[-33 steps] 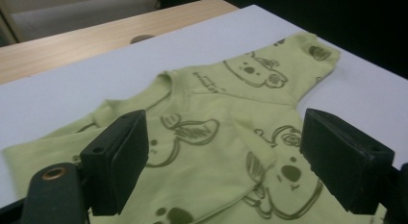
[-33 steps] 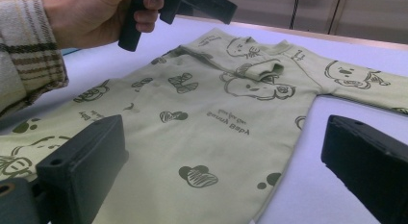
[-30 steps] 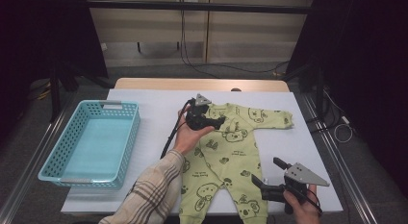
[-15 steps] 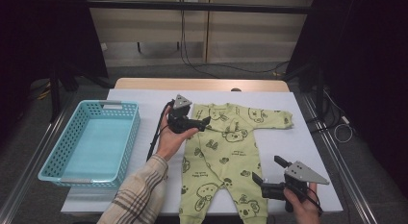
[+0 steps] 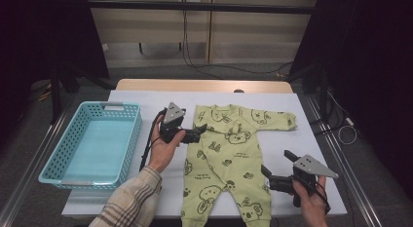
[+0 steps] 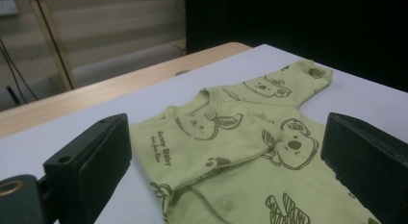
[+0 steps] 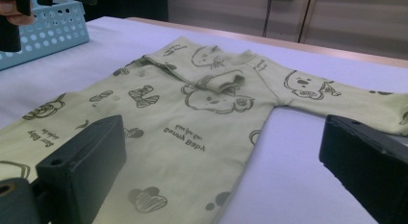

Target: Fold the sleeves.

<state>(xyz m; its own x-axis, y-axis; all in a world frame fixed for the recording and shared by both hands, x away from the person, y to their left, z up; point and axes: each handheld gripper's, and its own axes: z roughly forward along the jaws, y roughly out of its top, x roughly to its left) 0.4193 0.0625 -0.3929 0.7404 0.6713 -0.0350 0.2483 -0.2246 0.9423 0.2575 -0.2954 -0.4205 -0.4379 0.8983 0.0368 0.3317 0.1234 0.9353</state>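
Baby suit point(image 5: 226, 154) in light green with little bear drawings lies flat on the white bench point(image 5: 302, 139), in the middle and a bit toward the right edge, its legs hanging at the near edge. One sleeve is folded in over the chest and the other sleeve point(image 5: 272, 121) sticks straight out toward the right edge. A blue basket point(image 5: 124, 139) sits near the left edge, well apart from the suit. The left claw point(image 5: 197, 134) hovers just beside the folded shoulder; its jaws have just been opening and now stand wide apart with nothing between them. The right claw point(image 5: 268, 174) waits near the right leg of the suit, by the near right corner, and its jaws are apart too, with nothing in them. What could go wrong, I think: if the left claw pulls away too low, a jaw could catch the cloth and drag the folded sleeve open again. If the right claw bites too much cloth, it may lift two layers and make the fold messy. The suit could also slide toward the near edge, because its legs already hang there. The left hand point(image 5: 163, 149) holds its claw level, pointing toward the right edge, with a checked sleeve point(image 5: 129, 202) coming in from the near edge. The right hand point(image 5: 309, 205) grips its claw from below, and that claw points left toward the suit.
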